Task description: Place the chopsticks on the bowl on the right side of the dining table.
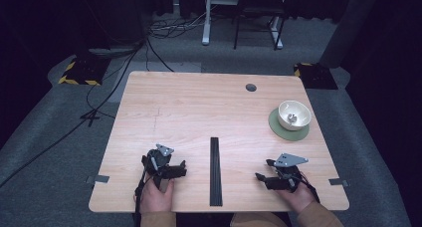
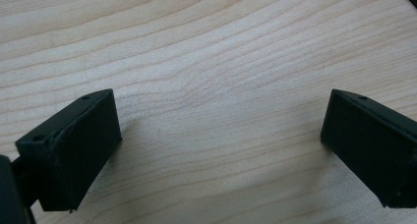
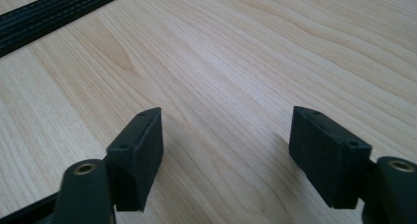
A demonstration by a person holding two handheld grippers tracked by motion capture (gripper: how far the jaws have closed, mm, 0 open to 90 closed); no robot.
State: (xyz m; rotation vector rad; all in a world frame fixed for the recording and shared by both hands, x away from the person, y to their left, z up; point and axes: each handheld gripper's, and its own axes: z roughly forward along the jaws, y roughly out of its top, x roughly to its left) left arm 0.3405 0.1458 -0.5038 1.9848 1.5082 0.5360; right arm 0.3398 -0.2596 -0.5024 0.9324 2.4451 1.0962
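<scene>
L gripper (image 1: 175,168) sits near the table's (image 1: 199,107) front edge w/ jaws spread wide, nothing btwn them; we see bare wood under it. R gripper (image 1: 263,170) likewise gapes empty, just right of the black strip (image 1: 215,172) that lies btwn our two hands. Well apart, at far right, a cream bowl (image 1: 294,114) rests on a green coaster (image 1: 278,127).

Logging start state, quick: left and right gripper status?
Left gripper: open, holding nothing, over bare table.
Right gripper: open, holding nothing, black strip off to its side.
</scene>
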